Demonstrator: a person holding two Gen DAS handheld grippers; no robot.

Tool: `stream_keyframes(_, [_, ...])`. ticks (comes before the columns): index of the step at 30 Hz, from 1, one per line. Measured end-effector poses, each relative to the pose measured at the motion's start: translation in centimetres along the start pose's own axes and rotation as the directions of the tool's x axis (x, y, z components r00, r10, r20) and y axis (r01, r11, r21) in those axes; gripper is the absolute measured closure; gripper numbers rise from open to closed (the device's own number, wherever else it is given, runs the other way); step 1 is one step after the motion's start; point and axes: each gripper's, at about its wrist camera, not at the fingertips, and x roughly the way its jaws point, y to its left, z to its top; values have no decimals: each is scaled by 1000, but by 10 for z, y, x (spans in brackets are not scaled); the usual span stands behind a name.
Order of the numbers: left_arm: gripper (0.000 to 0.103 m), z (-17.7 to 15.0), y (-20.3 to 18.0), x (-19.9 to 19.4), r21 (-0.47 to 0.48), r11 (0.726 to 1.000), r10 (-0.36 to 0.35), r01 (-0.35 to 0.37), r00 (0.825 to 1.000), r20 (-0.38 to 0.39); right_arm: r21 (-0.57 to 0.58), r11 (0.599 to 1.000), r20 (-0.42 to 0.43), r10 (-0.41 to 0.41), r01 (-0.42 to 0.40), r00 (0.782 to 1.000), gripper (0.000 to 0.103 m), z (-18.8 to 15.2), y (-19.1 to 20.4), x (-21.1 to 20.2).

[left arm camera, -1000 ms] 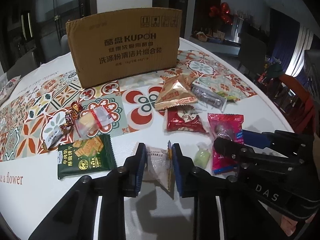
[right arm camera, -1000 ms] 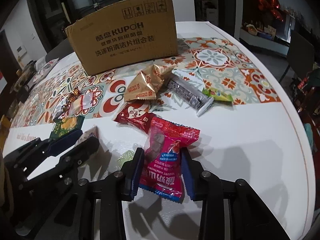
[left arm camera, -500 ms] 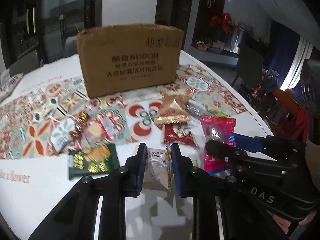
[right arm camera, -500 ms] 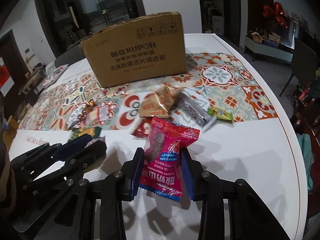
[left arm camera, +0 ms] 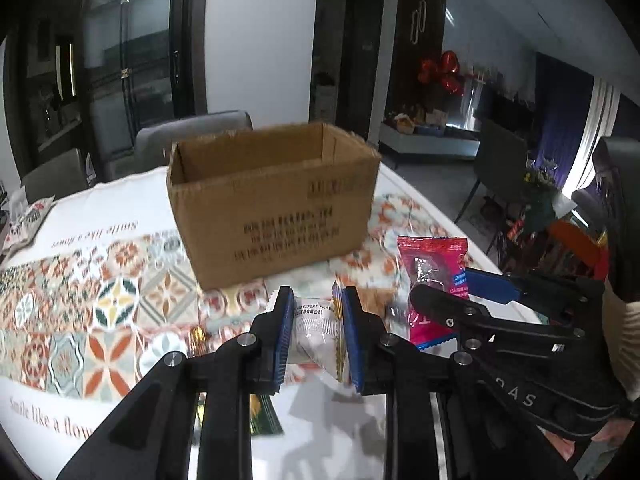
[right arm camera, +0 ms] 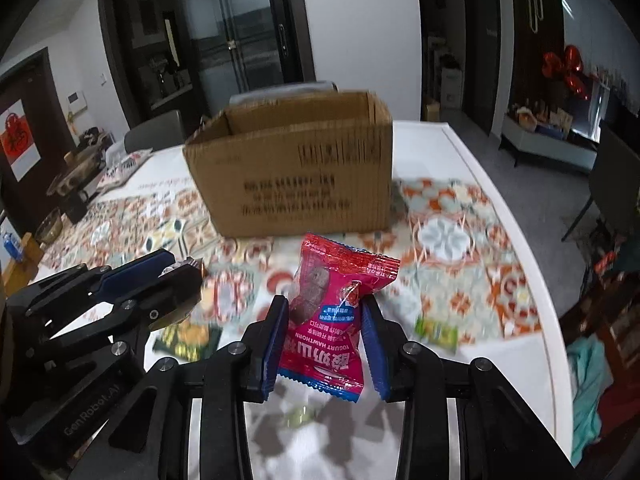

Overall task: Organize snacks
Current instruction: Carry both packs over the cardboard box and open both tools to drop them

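My left gripper (left arm camera: pixel 314 336) is shut on a small clear snack packet (left arm camera: pixel 316 330) with white contents, held above the table. My right gripper (right arm camera: pixel 325 340) is shut on a pink hawthorn snack bag (right arm camera: pixel 334 312), also lifted off the table. An open cardboard box (left arm camera: pixel 272 204) stands ahead on the patterned cloth; its open top (right arm camera: pixel 296 114) shows in the right wrist view. Each wrist view also catches the other gripper: the right gripper (left arm camera: pixel 440 292) with the pink hawthorn snack bag (left arm camera: pixel 432 264) at right, the left gripper (right arm camera: pixel 176 270) at left.
Loose snacks lie blurred on the tablecloth (left arm camera: pixel 80 312) below: a green packet (right arm camera: pixel 188 336), a yellow-green candy (right arm camera: pixel 436 332), a pale green candy (right arm camera: pixel 300 416). Grey chairs (left arm camera: pixel 188 140) stand behind the box. The table's white edge (right arm camera: pixel 532 280) curves at right.
Both grippers have risen with their snacks, and the views have tilted up. The box's open top now shows, and the loose snacks have dropped low in view.
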Motion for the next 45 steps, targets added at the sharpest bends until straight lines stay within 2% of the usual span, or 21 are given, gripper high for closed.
stream_keyframes(20, [78,125,31,14,33,999,32,-34,997,68,-56,998,107,27,-22,994,65,148,-8,15])
stream_keyframes(26, [78,152,44,24,21,999,31,-32,997,69,-58,998,90,46,-41,995,65,181,-8,25])
stream_keyframes(31, [78,169,59,54,-6,999,43,-43,999,22,-55,997,37,61,-59,997,65,204,-7,49])
stream_keyframes(33, [74,173,63,63,-18,998,54,-54,999,0,-39,998,12,57,-56,998,65,210,-8,61])
stream_keyframes(35, [59,173,68,71,-49,995,85,-86,996,-19,-24,998,-14,59,-59,998,63,212,-11,73])
stream_keyframes(37, [52,171,70,70,-59,993,103,-104,994,-19,-12,999,-41,50,-51,998,56,213,-13,80])
stream_keyframes(42, [43,164,67,54,-62,991,119,-120,993,-20,-13,1000,-28,10,-10,1000,48,203,-17,75])
stream_keyframes(45, [40,153,57,37,-8,986,168,-168,986,-1,-35,999,3,-17,17,1000,38,192,-12,60])
